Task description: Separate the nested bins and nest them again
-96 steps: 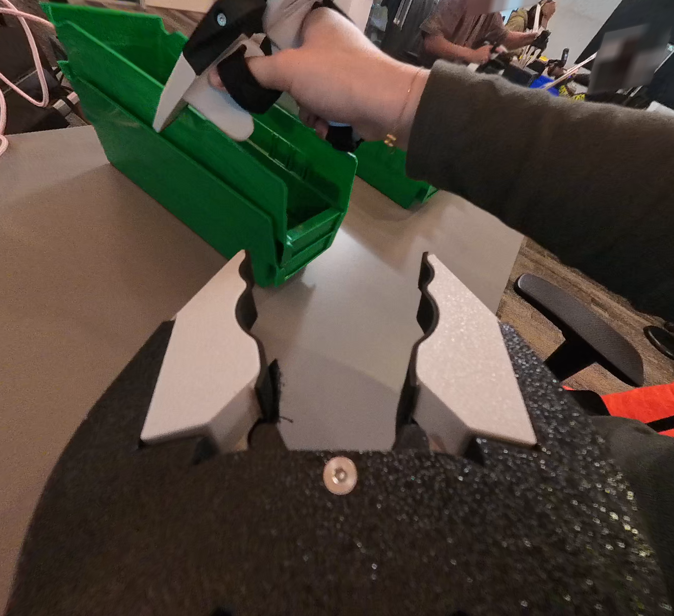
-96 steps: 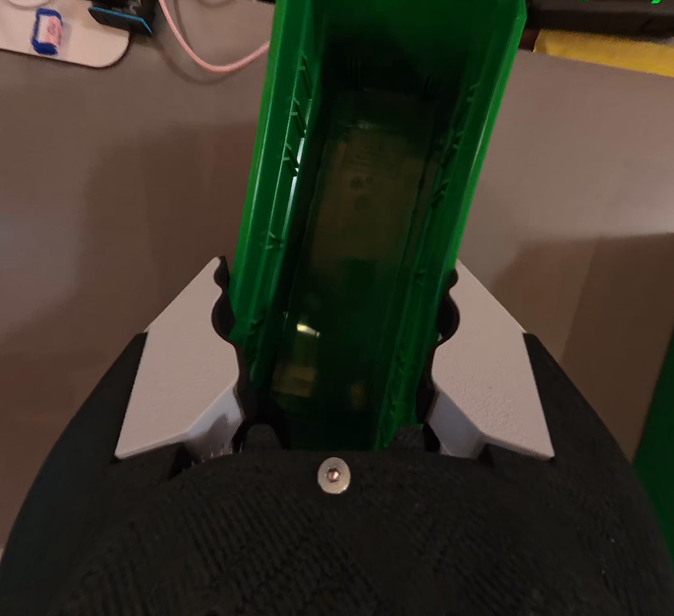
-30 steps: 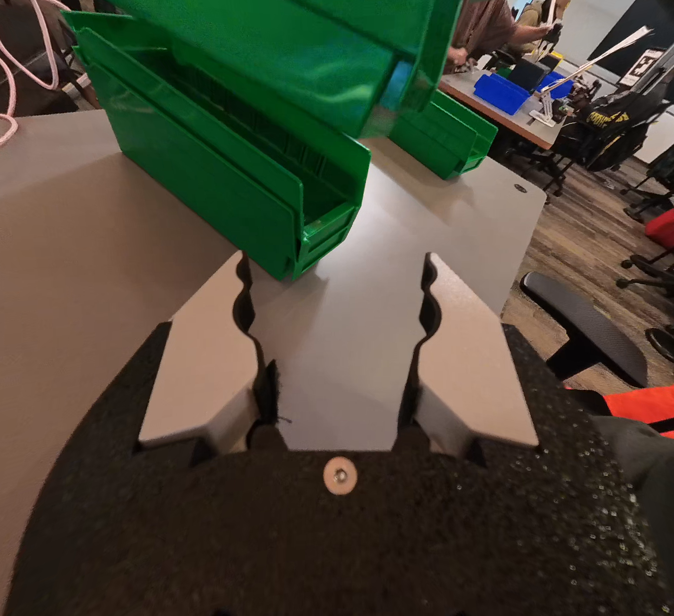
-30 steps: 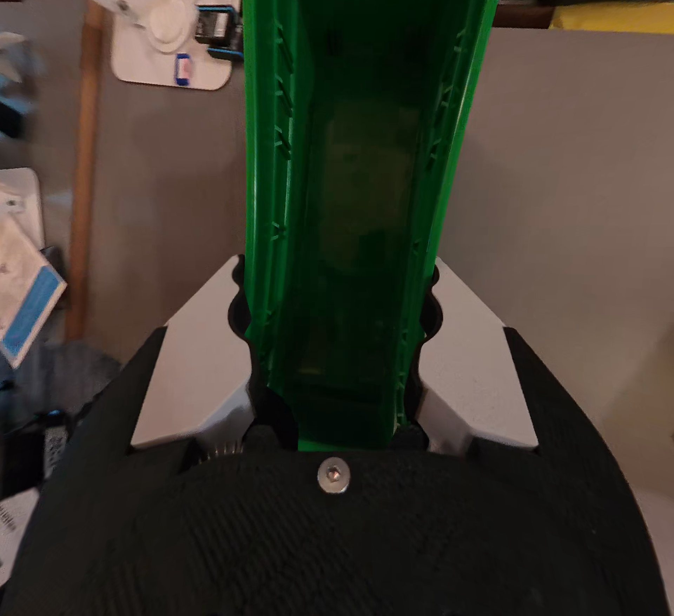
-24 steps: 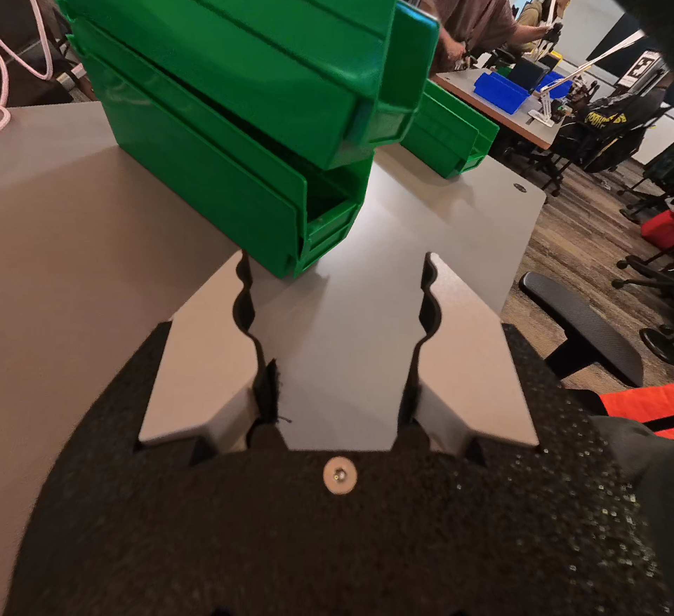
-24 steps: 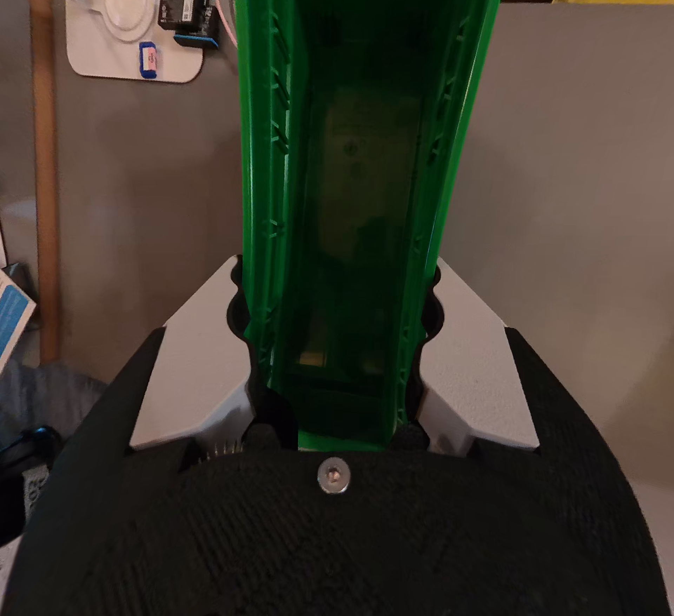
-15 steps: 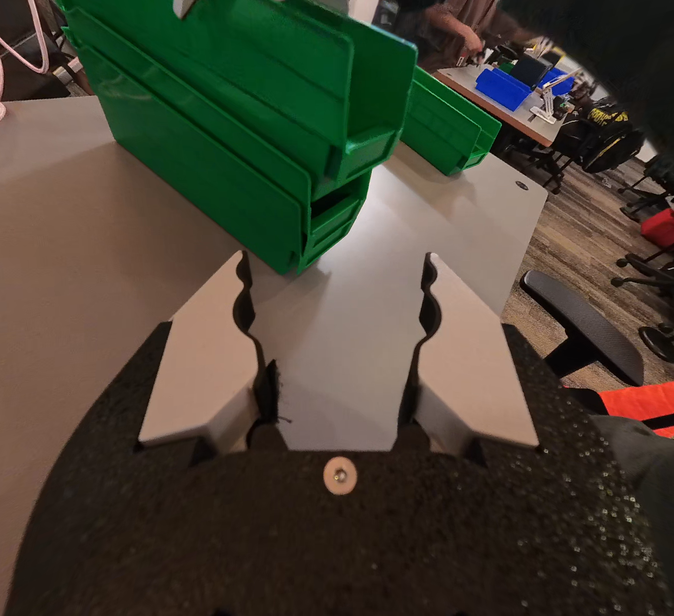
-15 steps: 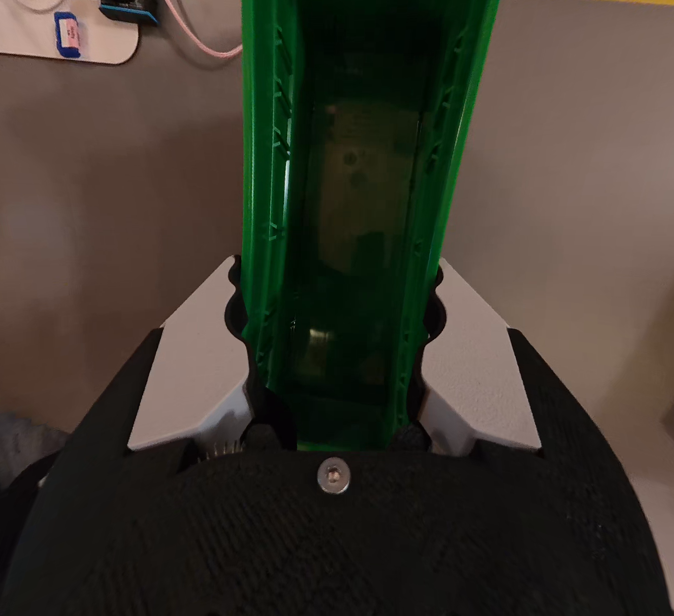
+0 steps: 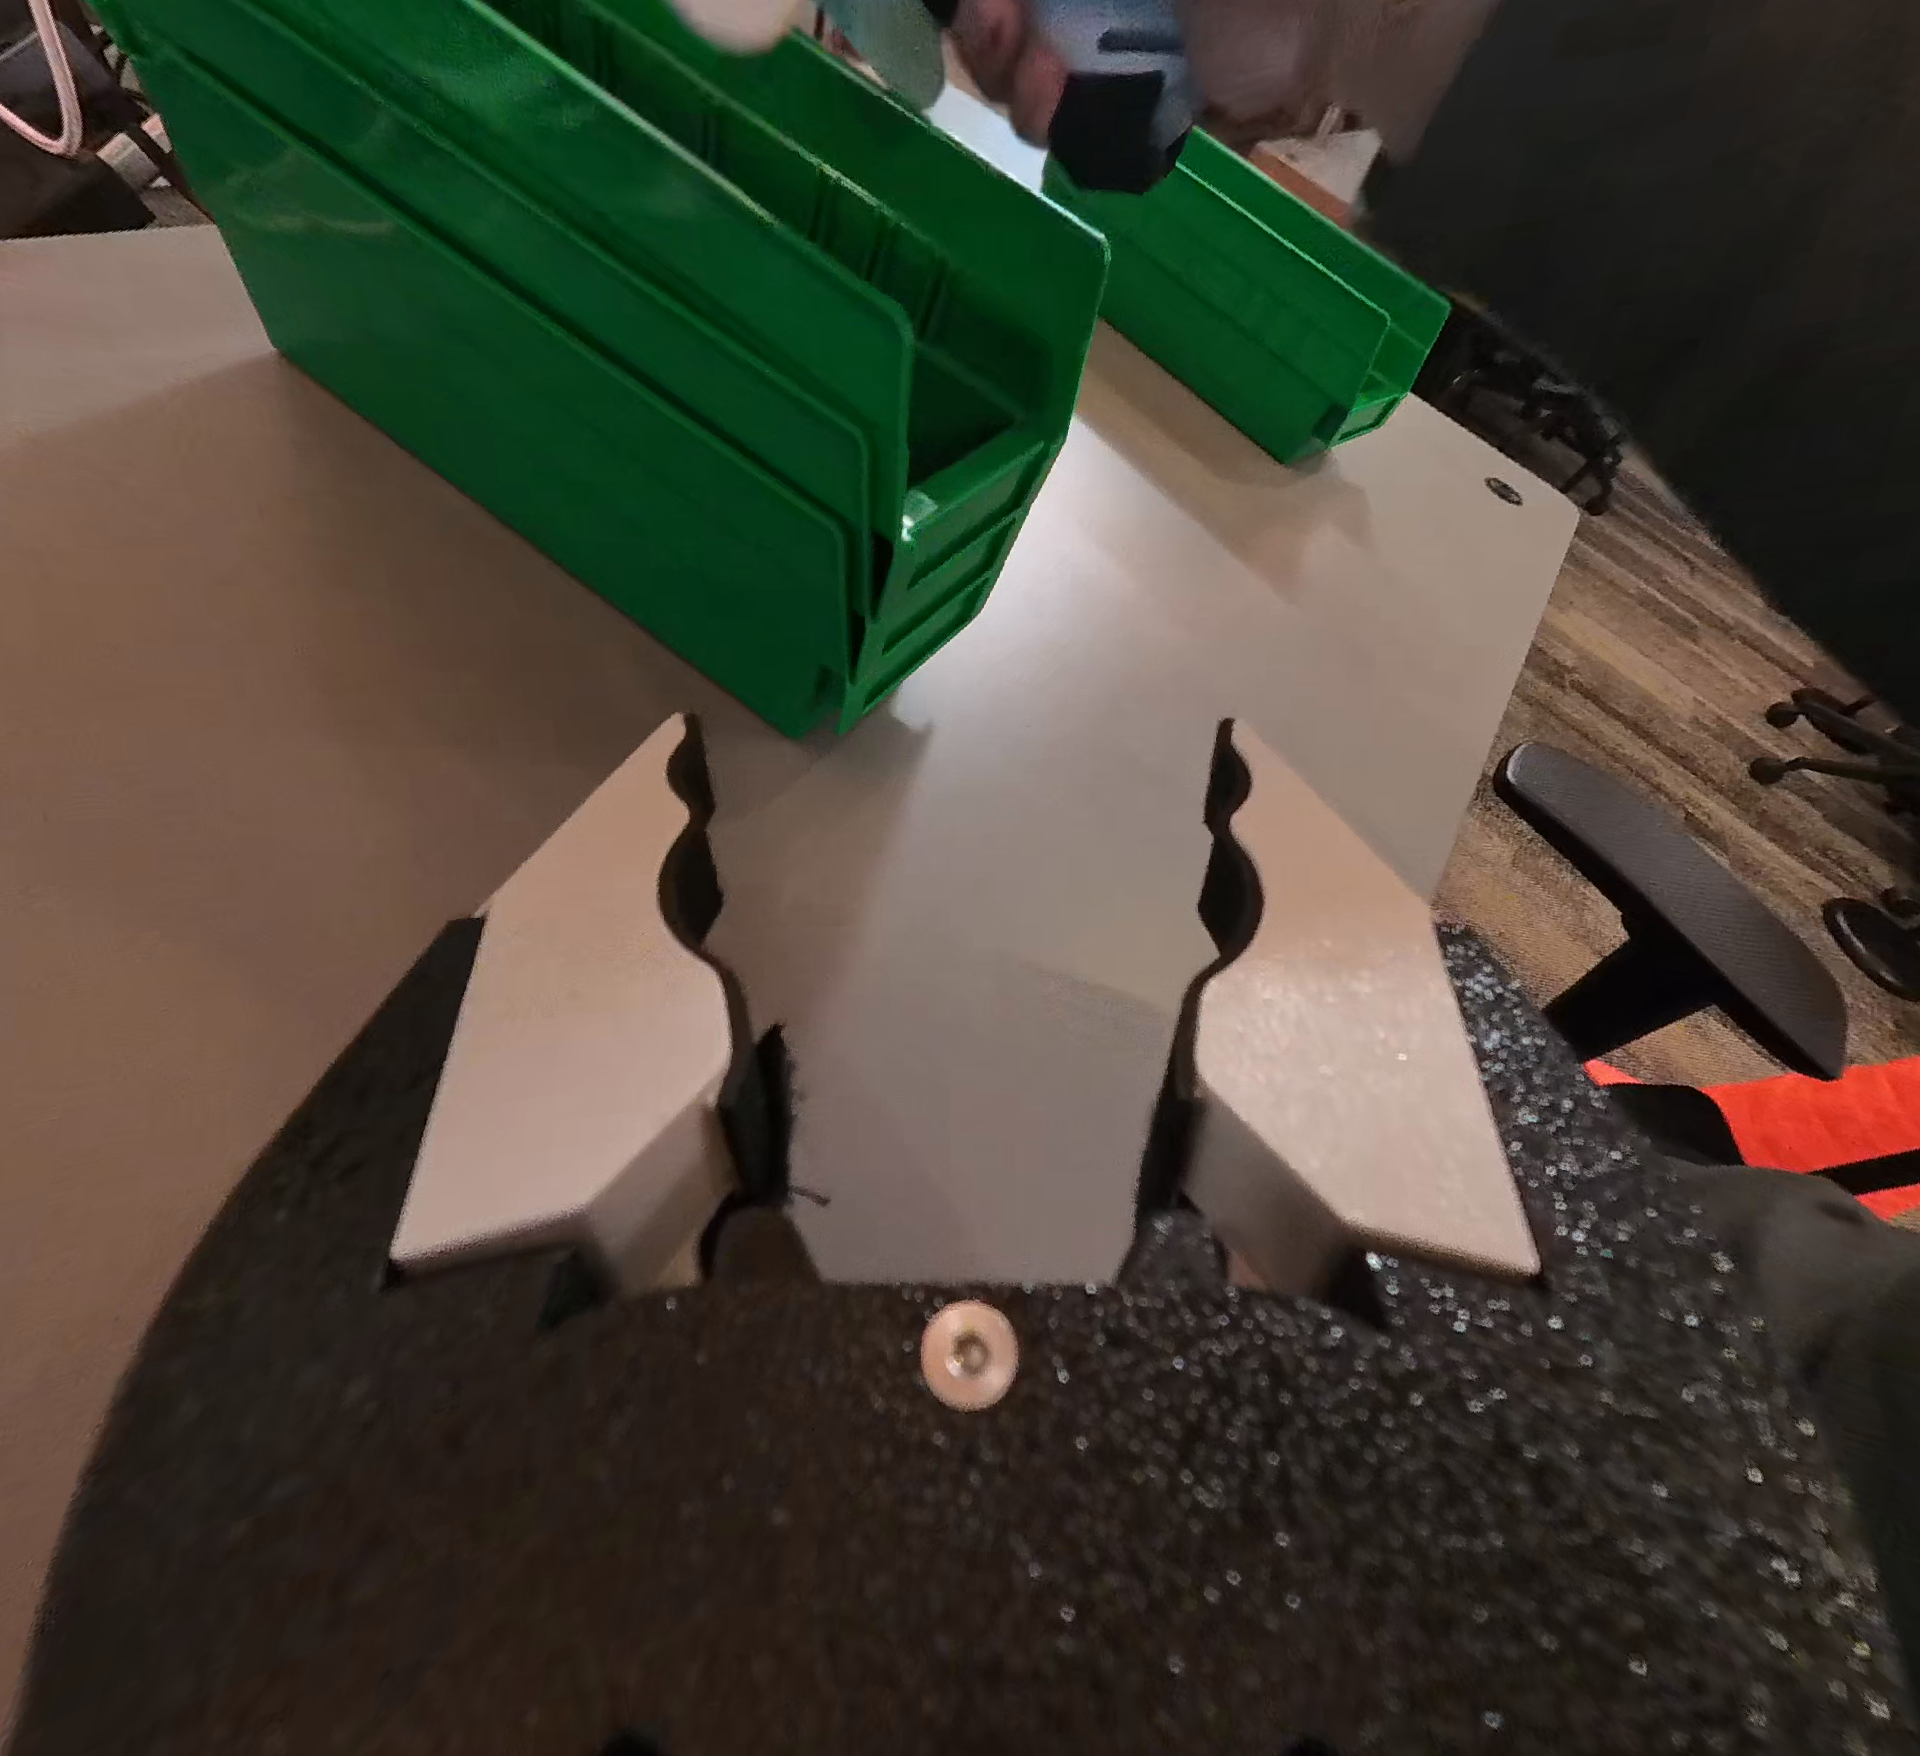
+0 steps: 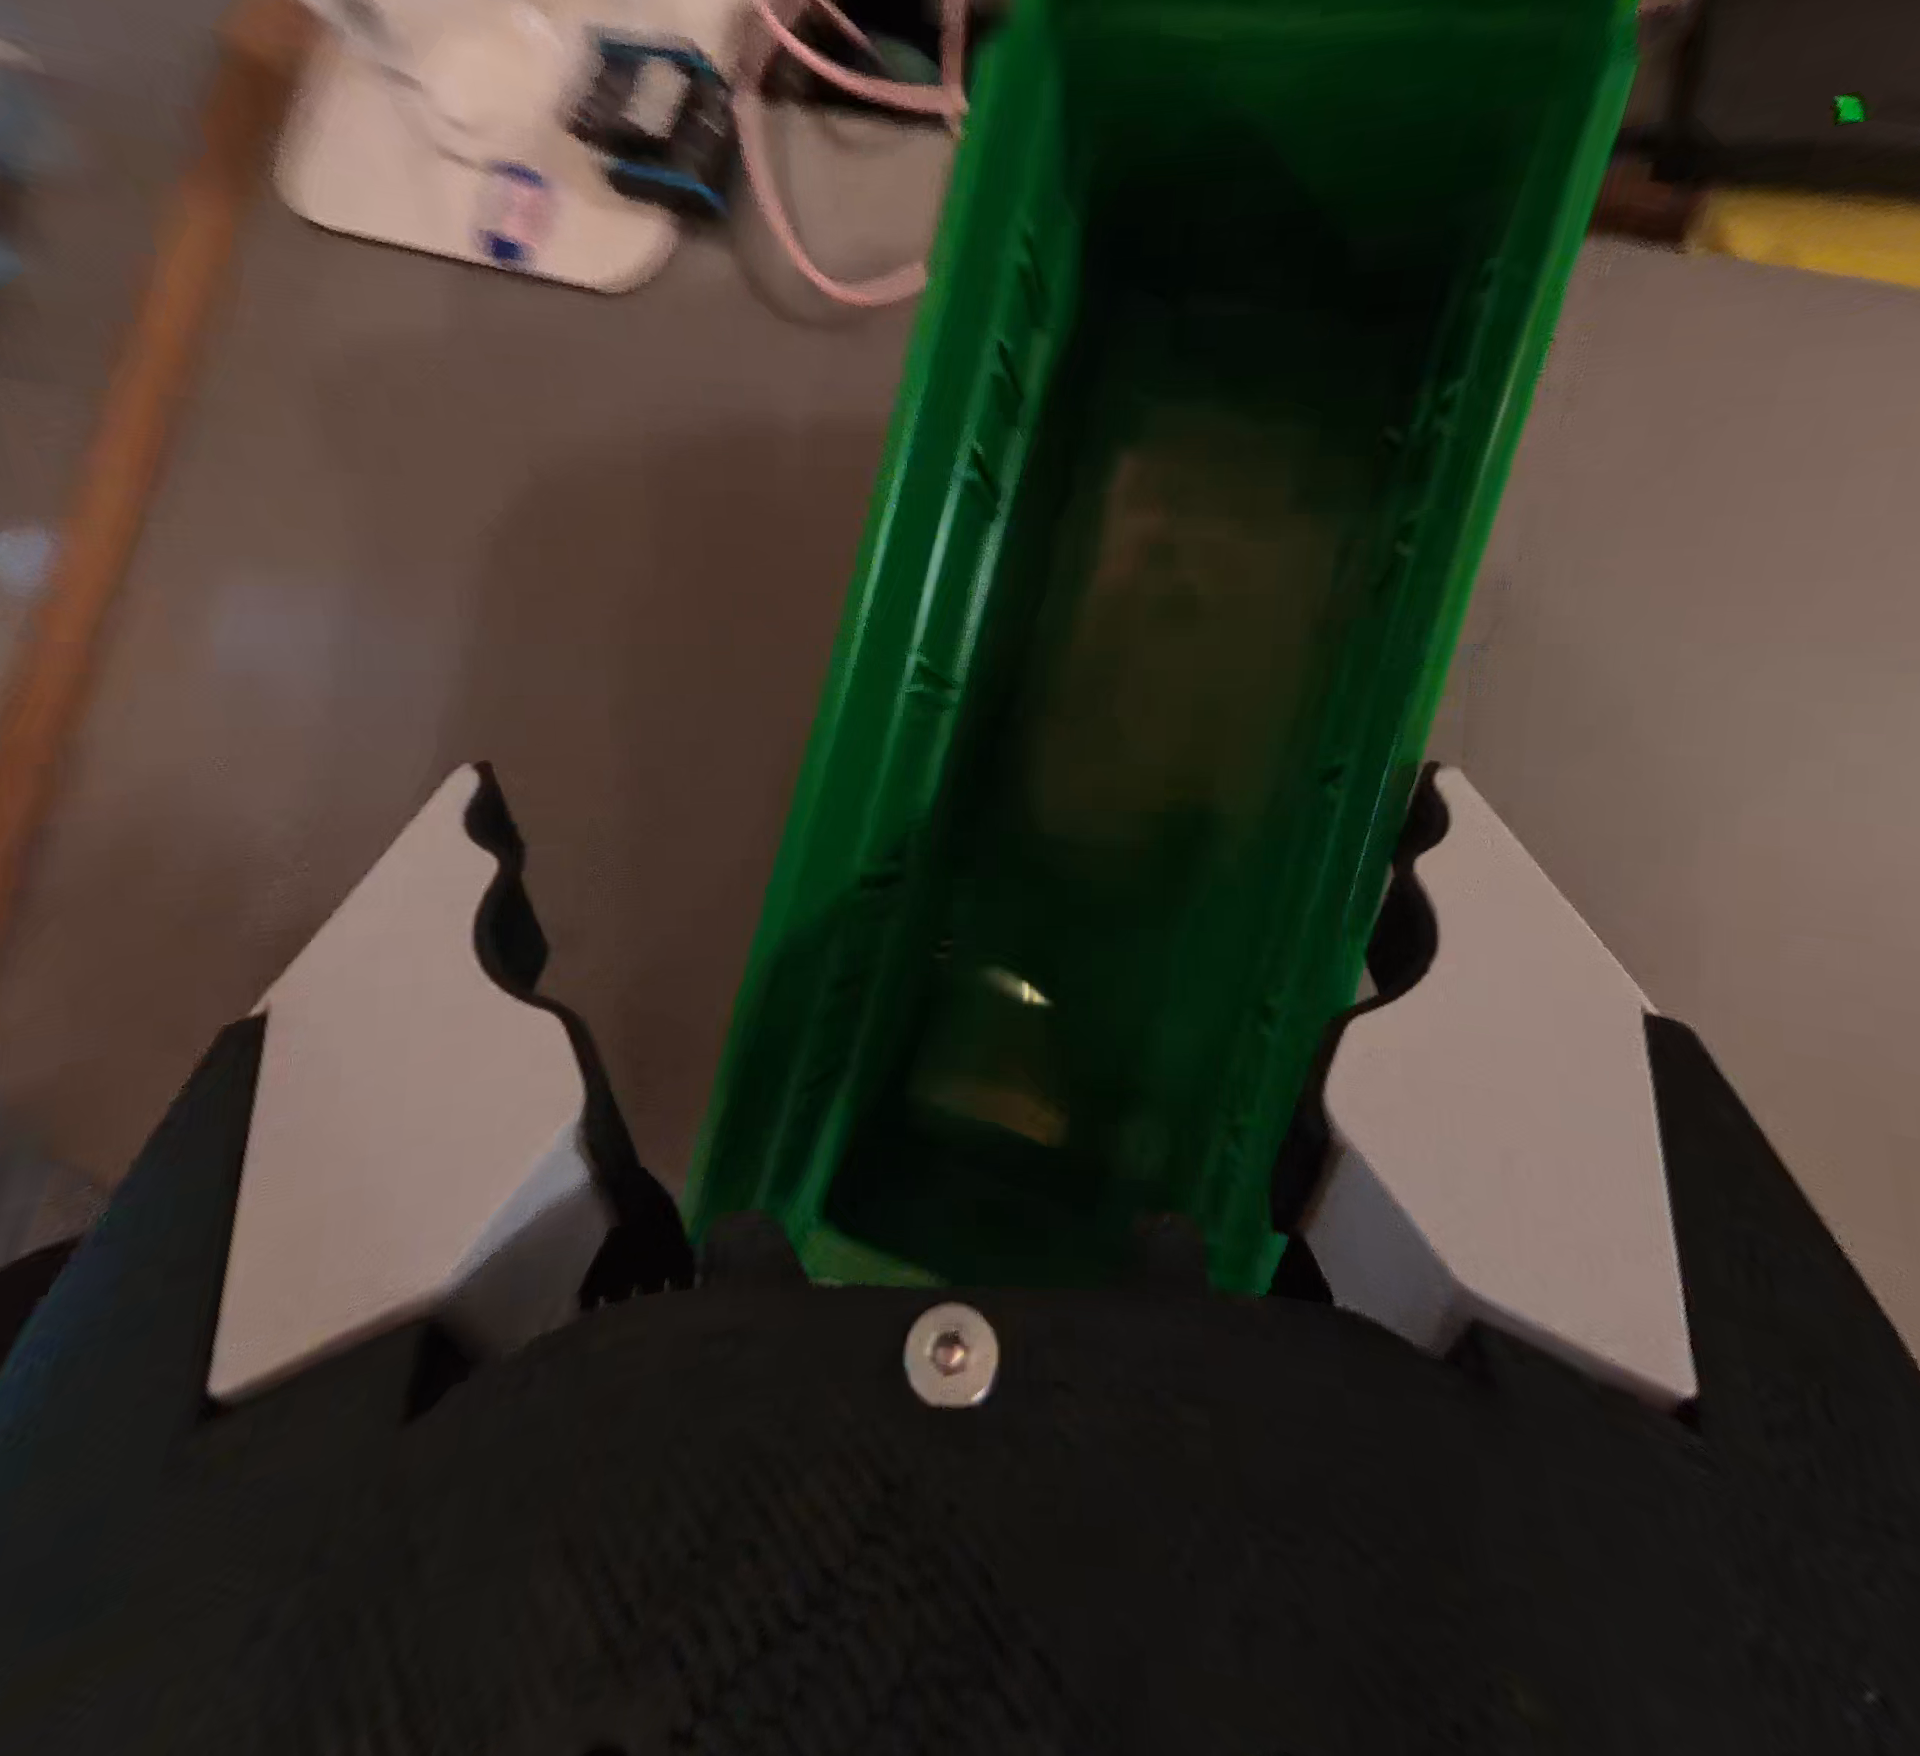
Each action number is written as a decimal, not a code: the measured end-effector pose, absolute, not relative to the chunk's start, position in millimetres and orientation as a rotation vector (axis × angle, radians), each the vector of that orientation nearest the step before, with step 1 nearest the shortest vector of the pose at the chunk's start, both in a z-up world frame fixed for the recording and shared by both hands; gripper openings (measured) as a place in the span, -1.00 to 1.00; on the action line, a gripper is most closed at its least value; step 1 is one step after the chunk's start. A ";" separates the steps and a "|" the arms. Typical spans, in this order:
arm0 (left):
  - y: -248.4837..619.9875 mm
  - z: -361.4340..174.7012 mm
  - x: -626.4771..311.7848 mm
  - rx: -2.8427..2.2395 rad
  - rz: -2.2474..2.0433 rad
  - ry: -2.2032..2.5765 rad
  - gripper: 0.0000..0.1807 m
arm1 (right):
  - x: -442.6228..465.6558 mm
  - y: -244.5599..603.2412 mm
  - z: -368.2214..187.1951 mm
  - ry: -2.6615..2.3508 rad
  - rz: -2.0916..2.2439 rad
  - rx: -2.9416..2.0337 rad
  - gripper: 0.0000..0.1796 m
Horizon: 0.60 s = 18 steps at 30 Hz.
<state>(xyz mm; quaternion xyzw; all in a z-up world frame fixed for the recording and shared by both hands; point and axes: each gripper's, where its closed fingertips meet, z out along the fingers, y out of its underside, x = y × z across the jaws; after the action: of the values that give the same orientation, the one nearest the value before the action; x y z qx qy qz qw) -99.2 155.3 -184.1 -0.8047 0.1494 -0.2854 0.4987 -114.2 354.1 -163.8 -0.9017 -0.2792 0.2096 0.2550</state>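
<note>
Bins (image 9: 582,376) sit nested, unlabelled; both hand-held grippers (image 9: 961,875) (image 10: 956,927) spread wide, holding nothing.

This looks like an office or lab workspace. A plain grey table (image 9: 1195,584) stands on wood-plank flooring (image 9: 1662,667), with the black armrest (image 9: 1683,906) of an office chair beside it and caster legs (image 9: 1849,750) of other chairs farther off. Green plastic storage bins (image 9: 582,335) sit on the table. Behind it lie pink cables (image 10: 821,252), a white board (image 10: 468,179) with small devices, and a dark box with a green light (image 10: 1839,111).
</note>
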 end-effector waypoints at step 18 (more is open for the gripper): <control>160.0 -187.6 -108.1 -1.964 -0.679 0.316 0.05 | 304.2 436.2 -175.1 -0.383 0.242 -2.191 0.78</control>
<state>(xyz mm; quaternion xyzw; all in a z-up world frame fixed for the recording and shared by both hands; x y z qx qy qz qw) -108.1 160.0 -187.6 -0.8109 0.1303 -0.2804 0.4969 304.2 436.2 -175.1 -0.8810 -0.1539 0.0974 0.4367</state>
